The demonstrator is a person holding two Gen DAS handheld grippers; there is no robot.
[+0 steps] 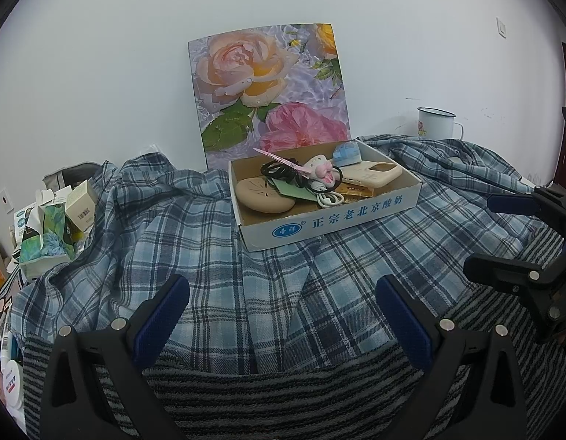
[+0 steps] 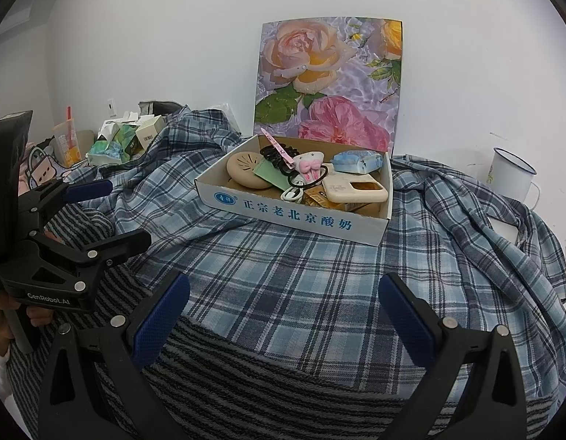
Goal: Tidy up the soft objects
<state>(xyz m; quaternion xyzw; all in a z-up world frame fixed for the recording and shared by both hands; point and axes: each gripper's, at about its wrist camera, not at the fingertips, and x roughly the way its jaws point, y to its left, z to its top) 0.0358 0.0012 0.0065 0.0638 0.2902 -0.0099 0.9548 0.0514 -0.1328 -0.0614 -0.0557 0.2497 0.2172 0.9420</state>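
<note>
A blue plaid shirt (image 1: pixel 228 275) (image 2: pixel 283 267) lies spread and rumpled over a grey striped cloth (image 1: pixel 283 403) (image 2: pixel 264 385), whose stripes show along the near edge. My left gripper (image 1: pixel 283 293) hovers open just above the shirt's near hem, holding nothing. In the right wrist view it appears at the left (image 2: pixel 125 212), held by a hand. My right gripper (image 2: pixel 283 300) is open and empty over the same hem, a little to the right; the left wrist view catches it at the right edge (image 1: pixel 484 234). A white cardboard box (image 1: pixel 330 223) (image 2: pixel 290 216) of small items sits on the shirt.
A floral board (image 1: pixel 268 88) (image 2: pixel 327 80) leans on the white wall behind the box. A white enamel mug (image 1: pixel 433 123) (image 2: pixel 508 174) stands at the back right. Tissue packs and small cartons (image 1: pixel 52 234) (image 2: pixel 110 146) crowd the left side.
</note>
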